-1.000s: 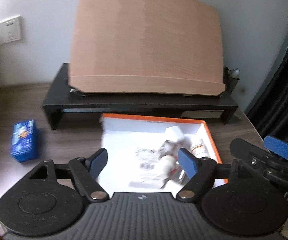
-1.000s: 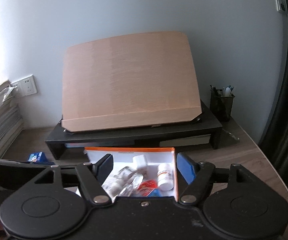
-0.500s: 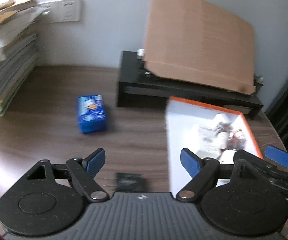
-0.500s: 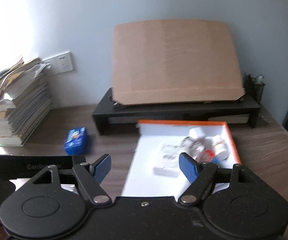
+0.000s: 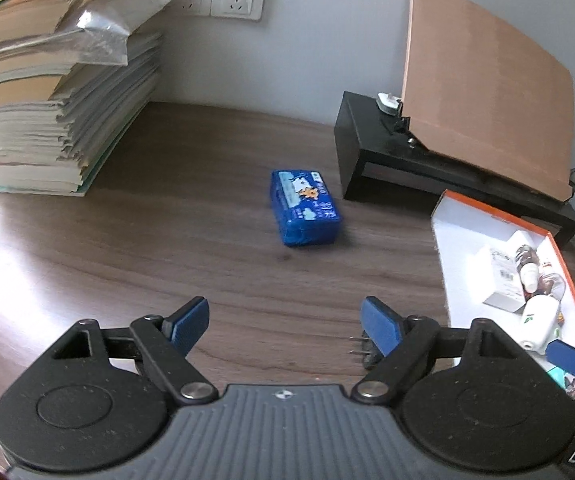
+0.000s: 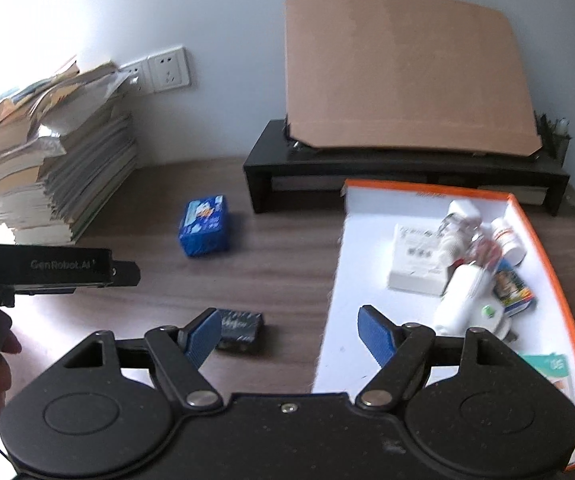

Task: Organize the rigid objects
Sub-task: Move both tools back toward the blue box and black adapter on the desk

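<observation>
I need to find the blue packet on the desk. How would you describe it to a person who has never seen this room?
Start at the tall stack of papers by the wall and the black riser holding a brown board. On the bare wooden desk between them lies the blue packet, alone. It is bright blue with a cartoon print, unlike the small dark block nearer the camera.

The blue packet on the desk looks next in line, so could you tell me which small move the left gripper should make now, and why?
Probably ease the left gripper forward toward the blue packet: it is open and empty, and the packet lies outside the orange-rimmed tray.
</observation>
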### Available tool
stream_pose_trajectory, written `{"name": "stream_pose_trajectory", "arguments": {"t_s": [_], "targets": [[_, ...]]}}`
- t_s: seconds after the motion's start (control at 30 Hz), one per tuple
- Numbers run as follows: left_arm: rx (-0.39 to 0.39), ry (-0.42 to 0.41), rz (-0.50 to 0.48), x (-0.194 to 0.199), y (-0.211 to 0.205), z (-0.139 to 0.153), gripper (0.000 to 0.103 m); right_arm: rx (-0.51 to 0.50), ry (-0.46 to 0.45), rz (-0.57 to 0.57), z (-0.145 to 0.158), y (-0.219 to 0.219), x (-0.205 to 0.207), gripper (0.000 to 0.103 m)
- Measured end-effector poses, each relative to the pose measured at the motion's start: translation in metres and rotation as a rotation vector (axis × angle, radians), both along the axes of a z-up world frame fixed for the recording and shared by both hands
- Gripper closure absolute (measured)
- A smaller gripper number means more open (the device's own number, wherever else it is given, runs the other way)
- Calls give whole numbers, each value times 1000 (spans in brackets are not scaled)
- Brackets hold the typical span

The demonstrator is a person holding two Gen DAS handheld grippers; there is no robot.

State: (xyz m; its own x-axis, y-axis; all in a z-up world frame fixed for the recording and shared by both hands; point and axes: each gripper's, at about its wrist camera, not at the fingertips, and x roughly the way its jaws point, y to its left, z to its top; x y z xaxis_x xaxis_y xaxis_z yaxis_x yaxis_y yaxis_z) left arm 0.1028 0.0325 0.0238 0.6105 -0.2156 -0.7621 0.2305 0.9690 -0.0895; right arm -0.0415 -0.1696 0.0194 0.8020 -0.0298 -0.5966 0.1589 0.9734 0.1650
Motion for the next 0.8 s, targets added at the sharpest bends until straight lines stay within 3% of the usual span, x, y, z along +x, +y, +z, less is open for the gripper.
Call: {"name": "stream_pose_trajectory", "arguments": {"t_s": [0.8], "targets": [[13, 40, -2, 32, 5, -18, 14, 14, 65, 71, -18, 28, 42, 14]]}}
